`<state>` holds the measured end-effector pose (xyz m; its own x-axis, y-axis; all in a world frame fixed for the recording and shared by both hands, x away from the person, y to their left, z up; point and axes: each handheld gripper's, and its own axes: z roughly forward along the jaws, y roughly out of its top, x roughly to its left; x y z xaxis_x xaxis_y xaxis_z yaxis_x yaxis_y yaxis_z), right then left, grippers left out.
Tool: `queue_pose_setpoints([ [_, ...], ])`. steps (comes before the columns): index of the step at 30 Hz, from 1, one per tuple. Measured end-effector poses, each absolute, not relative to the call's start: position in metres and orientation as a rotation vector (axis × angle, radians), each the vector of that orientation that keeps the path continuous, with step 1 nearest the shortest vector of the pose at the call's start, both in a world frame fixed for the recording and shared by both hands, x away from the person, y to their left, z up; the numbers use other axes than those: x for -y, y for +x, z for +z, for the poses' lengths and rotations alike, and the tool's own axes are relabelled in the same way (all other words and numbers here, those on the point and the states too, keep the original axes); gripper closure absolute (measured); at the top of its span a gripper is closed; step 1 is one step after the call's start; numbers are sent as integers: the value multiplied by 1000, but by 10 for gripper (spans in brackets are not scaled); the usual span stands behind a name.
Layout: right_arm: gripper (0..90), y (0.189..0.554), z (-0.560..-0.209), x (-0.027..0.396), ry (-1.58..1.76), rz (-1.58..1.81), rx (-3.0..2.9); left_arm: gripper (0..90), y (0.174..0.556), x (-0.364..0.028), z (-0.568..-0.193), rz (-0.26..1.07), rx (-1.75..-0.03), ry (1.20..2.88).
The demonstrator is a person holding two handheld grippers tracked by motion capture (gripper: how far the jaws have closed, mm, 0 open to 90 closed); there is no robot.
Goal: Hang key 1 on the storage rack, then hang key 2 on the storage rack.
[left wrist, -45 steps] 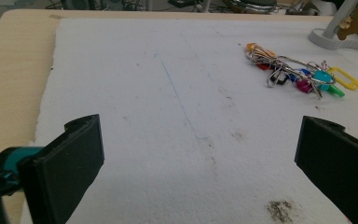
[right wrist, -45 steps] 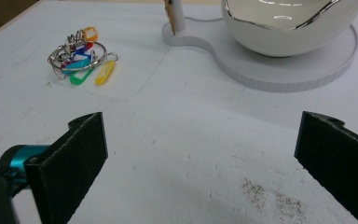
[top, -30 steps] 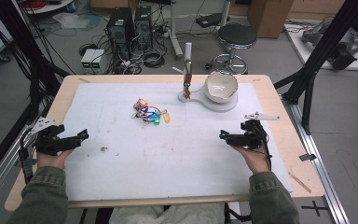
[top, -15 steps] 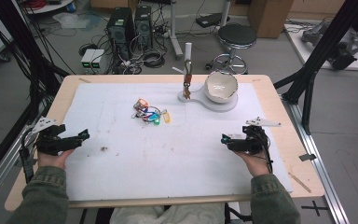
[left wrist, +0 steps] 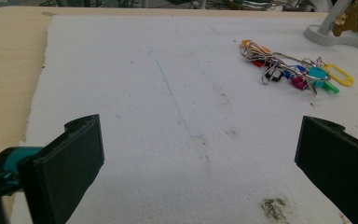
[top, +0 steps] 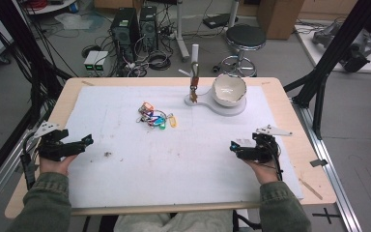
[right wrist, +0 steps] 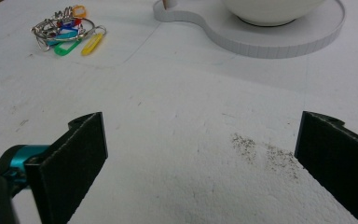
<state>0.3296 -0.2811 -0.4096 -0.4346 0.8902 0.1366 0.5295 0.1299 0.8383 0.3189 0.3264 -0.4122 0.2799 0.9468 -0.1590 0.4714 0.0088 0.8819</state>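
**White bowl on its stand, both grippers spread wide**

White bowl sits on a flat stand; its inside seems empty. Bunch of coloured key tags lies on the white mat. Left gripper and right gripper have jaws wide apart, holding nothing.
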Motion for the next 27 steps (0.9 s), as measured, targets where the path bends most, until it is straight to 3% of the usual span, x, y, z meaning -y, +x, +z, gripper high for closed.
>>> queue_pose_setpoints([
  [27,15,315,-407,289,1320,1286,-1948,17,346,-292,-386,540,-1230,1720],
])
